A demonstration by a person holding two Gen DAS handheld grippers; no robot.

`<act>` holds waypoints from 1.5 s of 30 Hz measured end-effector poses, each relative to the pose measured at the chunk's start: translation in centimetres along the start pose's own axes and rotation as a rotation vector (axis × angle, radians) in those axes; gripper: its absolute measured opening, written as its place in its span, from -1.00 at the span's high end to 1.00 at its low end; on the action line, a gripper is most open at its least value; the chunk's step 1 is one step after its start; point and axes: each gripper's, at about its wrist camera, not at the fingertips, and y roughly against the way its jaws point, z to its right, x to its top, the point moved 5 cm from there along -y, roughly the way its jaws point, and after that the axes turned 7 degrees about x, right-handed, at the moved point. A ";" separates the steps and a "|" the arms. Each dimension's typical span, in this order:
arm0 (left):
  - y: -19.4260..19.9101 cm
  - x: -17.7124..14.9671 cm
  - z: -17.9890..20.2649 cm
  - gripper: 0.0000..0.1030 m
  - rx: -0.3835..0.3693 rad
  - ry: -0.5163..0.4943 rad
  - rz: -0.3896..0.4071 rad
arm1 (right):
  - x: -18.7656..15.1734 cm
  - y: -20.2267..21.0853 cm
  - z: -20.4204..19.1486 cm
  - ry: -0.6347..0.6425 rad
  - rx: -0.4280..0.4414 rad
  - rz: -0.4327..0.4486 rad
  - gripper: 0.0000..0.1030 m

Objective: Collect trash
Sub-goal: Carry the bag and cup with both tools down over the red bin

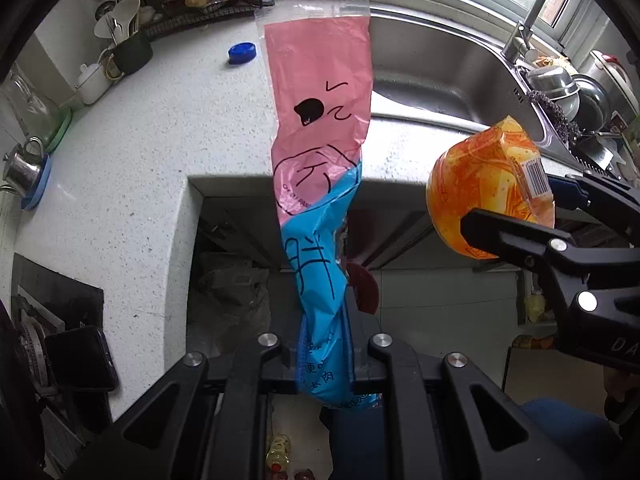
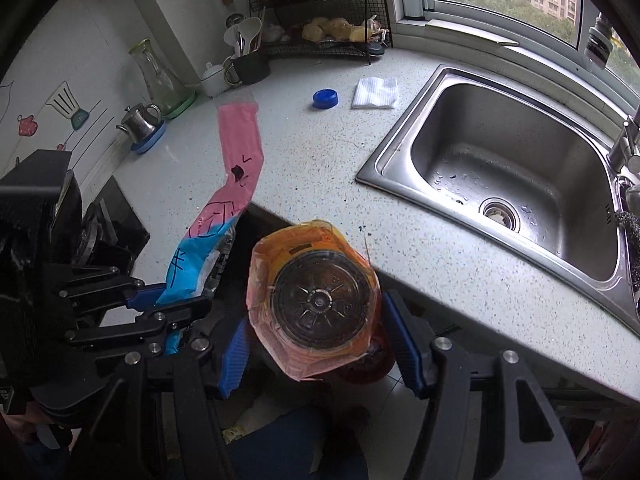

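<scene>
Trash in both grippers: our left gripper (image 1: pixel 325 354) pinches the pink-and-blue wrapper (image 1: pixel 320 128), trailing ahead of its fingers; our right gripper (image 2: pixel 316 344) clamps the orange cup (image 2: pixel 316 300). Pickup looks done; next we need a bin, with 2 scraps, blue cap (image 2: pixel 325 99) and tissue (image 2: pixel 376 93), waiting beyond.

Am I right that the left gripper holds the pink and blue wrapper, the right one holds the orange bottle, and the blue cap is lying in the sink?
Not quite: the blue cap lies on the countertop, beside a white cloth, not in the sink, as the right wrist view shows. The left gripper does hold the wrapper, and the right gripper the orange bottle.
</scene>
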 end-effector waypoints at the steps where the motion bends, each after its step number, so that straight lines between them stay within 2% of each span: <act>1: -0.3 -0.3 0.2 0.76 -0.003 -0.003 -0.010 | -0.3 -0.2 0.1 -0.004 0.001 -0.008 -0.15; 10: -4.3 -3.3 0.5 0.76 -0.025 -0.063 -0.129 | -3.1 -3.6 0.9 -0.073 -0.001 -0.103 -0.15; 17: -9.7 -5.1 0.8 0.76 -0.062 -0.091 -0.226 | -5.7 -8.4 2.0 -0.120 -0.006 -0.206 -0.15; 26: -18.8 -7.3 1.8 0.76 -0.101 -0.106 -0.344 | -8.7 -16.2 4.5 -0.122 -0.024 -0.298 -0.15; 39: -34.2 -10.0 3.0 0.75 -0.132 -0.133 -0.429 | -14.9 -29.4 9.0 -0.155 -0.023 -0.383 -0.15; 45: -40.0 -11.5 4.2 0.75 -0.153 -0.156 -0.452 | -16.9 -35.2 11.0 -0.175 -0.033 -0.386 -0.15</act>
